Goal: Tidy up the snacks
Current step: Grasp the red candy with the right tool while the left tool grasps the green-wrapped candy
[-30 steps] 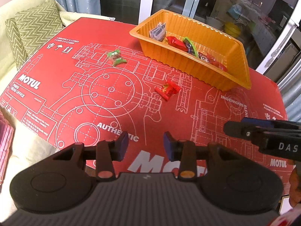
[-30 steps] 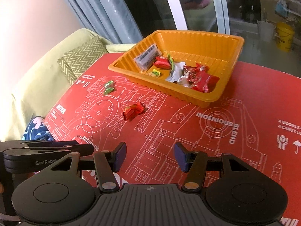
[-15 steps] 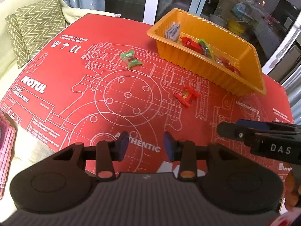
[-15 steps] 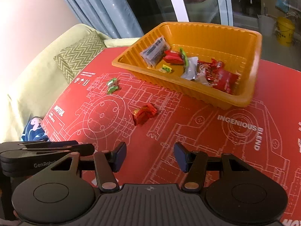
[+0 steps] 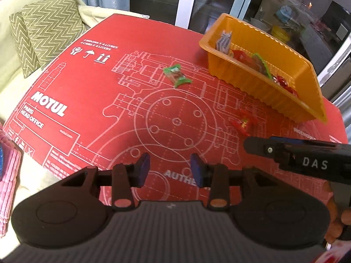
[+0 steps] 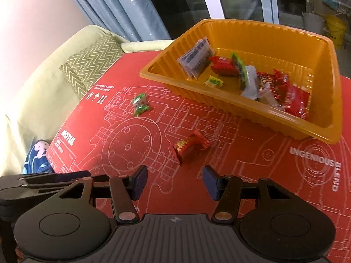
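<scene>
left hand-held gripper parted, empty, right hand-held gripper parted wider, empty, above red-wrapped candy

The red mat reads "MOTUL", "PARIS HEAD OFFICE"; the right claw reads "DAS".

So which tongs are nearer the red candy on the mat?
Right. The right tongs sit just short of the red candy, nearly lined up. The left tongs hang farther back, off to its left.
</scene>
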The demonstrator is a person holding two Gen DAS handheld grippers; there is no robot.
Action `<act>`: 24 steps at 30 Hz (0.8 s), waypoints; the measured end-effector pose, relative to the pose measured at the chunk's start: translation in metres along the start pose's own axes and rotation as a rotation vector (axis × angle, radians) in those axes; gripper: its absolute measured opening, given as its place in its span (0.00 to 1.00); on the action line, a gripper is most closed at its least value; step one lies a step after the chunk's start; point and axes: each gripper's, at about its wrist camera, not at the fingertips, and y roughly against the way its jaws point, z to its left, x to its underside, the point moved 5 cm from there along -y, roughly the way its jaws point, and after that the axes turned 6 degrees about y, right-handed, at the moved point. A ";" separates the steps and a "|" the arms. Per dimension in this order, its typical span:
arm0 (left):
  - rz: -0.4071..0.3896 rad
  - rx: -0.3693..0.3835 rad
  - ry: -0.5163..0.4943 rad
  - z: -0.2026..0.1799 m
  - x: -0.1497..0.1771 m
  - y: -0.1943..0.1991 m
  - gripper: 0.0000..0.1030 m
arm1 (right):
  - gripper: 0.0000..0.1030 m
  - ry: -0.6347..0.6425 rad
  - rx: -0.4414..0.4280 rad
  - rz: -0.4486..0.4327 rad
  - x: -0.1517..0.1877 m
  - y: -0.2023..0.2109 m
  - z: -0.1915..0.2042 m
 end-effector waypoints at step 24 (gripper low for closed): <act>0.028 0.067 -0.095 0.025 -0.038 -0.029 0.36 | 0.42 -0.027 0.257 -0.071 -0.018 -0.041 0.008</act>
